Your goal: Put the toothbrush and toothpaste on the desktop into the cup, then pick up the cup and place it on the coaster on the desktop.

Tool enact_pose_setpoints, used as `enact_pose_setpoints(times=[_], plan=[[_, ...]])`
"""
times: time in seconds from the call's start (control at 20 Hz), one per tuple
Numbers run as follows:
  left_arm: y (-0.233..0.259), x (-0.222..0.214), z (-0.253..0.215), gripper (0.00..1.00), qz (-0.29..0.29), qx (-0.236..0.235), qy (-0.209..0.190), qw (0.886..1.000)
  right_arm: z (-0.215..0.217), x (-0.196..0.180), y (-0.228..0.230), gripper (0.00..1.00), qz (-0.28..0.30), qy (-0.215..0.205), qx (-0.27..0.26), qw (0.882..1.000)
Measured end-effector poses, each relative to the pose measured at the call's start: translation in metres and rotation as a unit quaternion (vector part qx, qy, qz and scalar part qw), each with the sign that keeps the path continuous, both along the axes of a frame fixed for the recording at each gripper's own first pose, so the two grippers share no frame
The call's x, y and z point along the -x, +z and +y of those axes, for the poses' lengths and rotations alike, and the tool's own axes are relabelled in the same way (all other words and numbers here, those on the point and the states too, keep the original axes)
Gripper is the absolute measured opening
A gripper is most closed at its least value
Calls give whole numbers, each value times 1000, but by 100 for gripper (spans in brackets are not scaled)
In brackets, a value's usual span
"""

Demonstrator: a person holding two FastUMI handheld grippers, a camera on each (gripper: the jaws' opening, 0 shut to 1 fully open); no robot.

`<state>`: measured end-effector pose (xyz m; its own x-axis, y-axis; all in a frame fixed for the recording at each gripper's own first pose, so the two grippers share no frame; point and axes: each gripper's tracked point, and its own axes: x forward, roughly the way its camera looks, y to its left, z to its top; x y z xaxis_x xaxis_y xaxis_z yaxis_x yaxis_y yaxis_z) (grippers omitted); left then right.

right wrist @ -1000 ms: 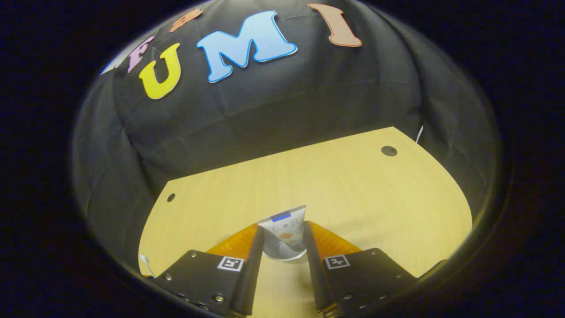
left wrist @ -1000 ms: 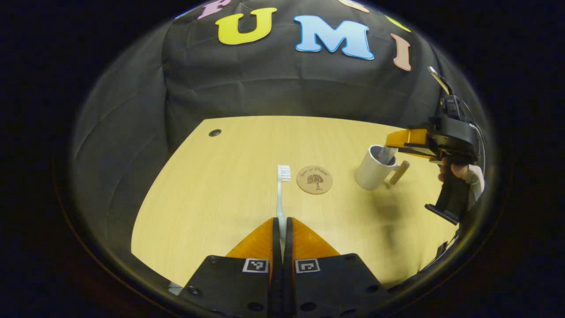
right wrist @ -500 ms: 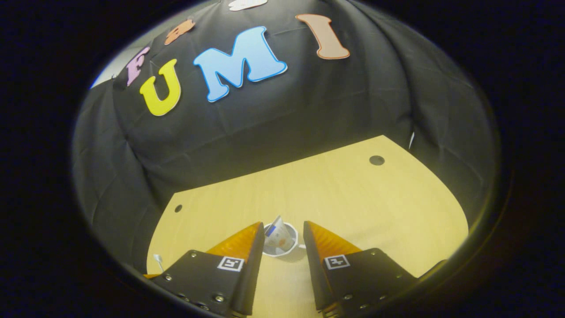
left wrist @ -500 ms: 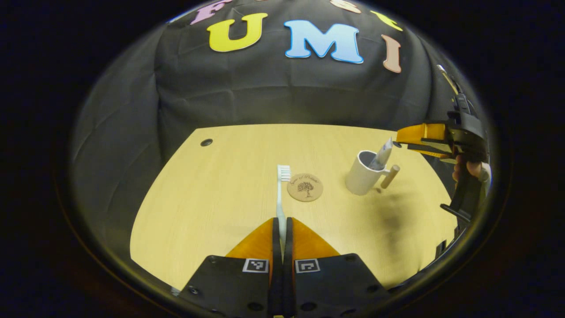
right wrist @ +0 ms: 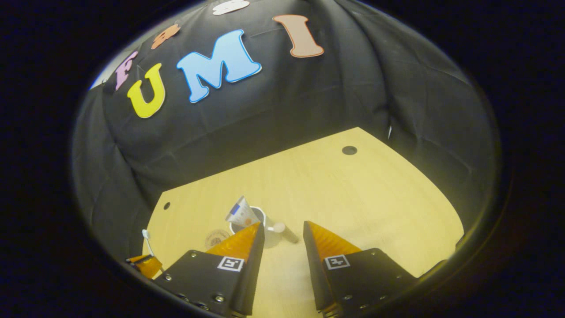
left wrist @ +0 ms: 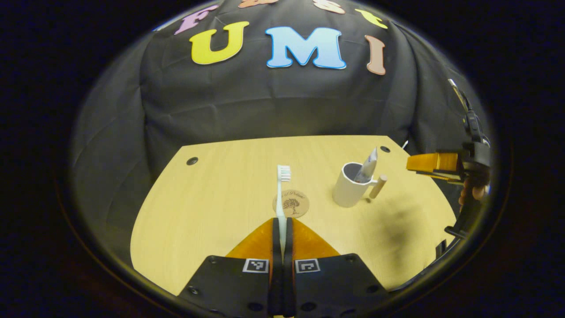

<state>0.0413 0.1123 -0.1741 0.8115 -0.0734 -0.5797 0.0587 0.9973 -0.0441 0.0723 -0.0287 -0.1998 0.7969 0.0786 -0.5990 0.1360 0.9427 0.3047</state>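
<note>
Pale wood desk (left wrist: 212, 207), black cloth wall (left wrist: 265, 106), left jaws gripping toothbrush (left wrist: 280, 194), right jaws apart, empty

White toothbrush (left wrist: 281, 194) held upright above coaster (left wrist: 291, 204); toothpaste (left wrist: 367, 165) leans inside white cup (left wrist: 348, 191).

The right gripper (right wrist: 282, 229) has let go of the toothpaste (left wrist: 367, 167), left in the cup (left wrist: 348, 191), and pulled back.

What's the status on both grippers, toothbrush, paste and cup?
Left gripper shut on toothbrush, above desktop. Right gripper open, holding nothing. Toothpaste in cup; cup off coaster. Path clear.
</note>
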Motion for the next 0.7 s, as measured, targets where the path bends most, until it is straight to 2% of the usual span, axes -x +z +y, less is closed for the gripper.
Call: enact_pose_setpoints(times=[0.25,0.3,0.7], plan=[[8,-22,-22,8,-17,2,-26,1000,-17,26,-16,49,27,-11,-2,1000],[10,-28,-27,8,-21,2,-32,999,-20,31,-18,52,31,-15,-2,999],[29,-74,-74,8,-59,-8,-95,994,-48,65,-31,52,57,-40,0,998]])
